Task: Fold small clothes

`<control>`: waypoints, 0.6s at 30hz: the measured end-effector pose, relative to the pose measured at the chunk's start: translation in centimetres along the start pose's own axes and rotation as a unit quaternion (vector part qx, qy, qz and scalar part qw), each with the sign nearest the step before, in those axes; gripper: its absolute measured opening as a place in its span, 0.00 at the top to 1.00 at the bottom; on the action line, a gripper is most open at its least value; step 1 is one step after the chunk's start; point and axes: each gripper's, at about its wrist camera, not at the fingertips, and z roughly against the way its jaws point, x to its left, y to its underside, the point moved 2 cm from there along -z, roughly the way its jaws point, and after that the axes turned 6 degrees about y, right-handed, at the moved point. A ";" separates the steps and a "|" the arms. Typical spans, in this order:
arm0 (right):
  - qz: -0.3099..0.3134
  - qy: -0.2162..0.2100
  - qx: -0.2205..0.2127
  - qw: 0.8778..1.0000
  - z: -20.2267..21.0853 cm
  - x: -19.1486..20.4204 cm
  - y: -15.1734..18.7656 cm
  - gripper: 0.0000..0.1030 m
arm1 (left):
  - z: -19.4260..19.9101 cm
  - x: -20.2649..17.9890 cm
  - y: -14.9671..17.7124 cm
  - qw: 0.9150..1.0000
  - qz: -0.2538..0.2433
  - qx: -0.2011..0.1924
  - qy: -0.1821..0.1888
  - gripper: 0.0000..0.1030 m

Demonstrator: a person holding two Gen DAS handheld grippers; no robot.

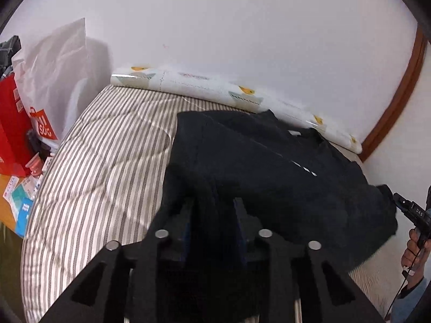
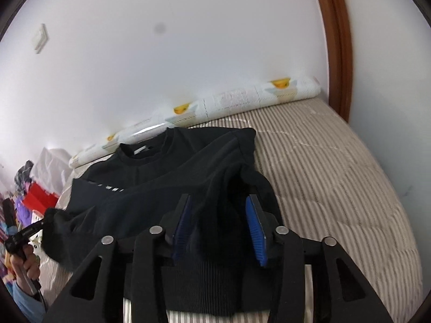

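Observation:
A black sweatshirt [image 1: 269,167] [image 2: 161,183] lies on a striped bed cover [image 1: 107,161] [image 2: 336,175], neck hole toward the wall, partly folded over itself. My left gripper [image 1: 214,207] stands at its near left edge with a ridge of black cloth rising between the fingers; the pads look apart from it. My right gripper [image 2: 219,204] straddles a bunched fold by the ribbed hem, and both blue pads [image 2: 256,228] show with gaps beside the cloth. Each view also catches the other gripper [image 1: 412,210] [image 2: 27,234] at the garment's far side, held by a hand.
A long white roll with yellow prints [image 1: 194,80] [image 2: 242,97] lies along the wall behind the sweatshirt. A red bag [image 1: 13,123], a white plastic bag [image 1: 59,62] and small boxes crowd the left bedside. A brown wooden frame [image 1: 398,99] [image 2: 336,40] bounds the right.

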 end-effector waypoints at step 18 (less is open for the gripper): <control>-0.046 -0.007 0.050 0.998 2.3 -0.9 9.7 0.43 | 4.9 1.6 10.3 0.997 0.056 0.031 0.049 0.42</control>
